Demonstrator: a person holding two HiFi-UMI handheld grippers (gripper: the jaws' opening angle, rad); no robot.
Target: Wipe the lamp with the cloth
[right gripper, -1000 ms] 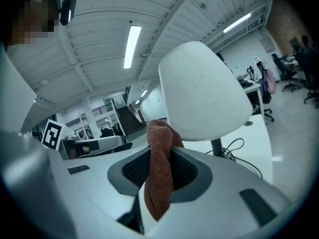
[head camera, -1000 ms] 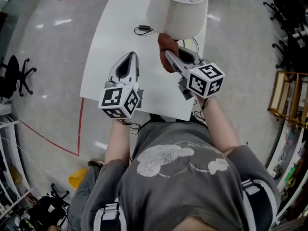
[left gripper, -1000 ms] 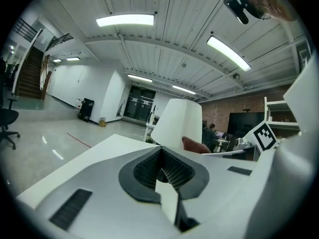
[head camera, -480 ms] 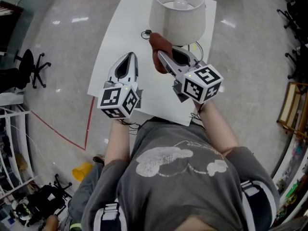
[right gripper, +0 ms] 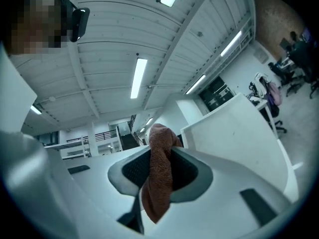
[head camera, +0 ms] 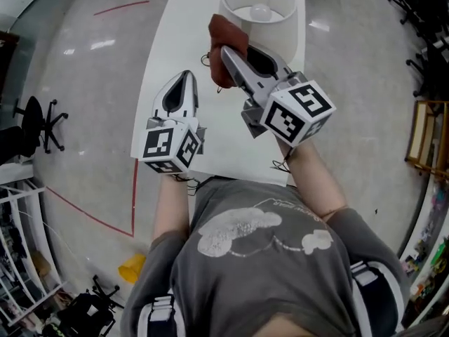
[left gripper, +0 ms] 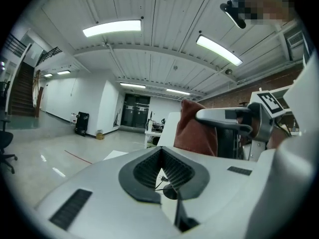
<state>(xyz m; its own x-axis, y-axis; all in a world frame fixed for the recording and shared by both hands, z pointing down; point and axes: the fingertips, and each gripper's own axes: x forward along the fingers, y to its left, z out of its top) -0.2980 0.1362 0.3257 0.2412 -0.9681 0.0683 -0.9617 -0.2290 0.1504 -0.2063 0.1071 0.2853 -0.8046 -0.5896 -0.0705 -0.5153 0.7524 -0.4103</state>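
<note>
The right gripper (head camera: 227, 53) pinches the rust-brown cloth (head camera: 223, 31) between its fingers. The cloth bunches beyond the fingertips, and a tail hangs down between the pads. Just right of those fingertips stands the white shade of the lamp (head camera: 265, 16), with the cloth at its side; contact cannot be told. The left gripper (head camera: 184, 81) hovers over the white table (head camera: 168, 55), fingers pressed together on nothing, the cloth ahead and to their right.

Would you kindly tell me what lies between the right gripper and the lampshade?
Only the reddish-brown cloth, pinched in the right gripper. The head view shows it bunched right beside the lampshade, with nothing else between them.
</note>
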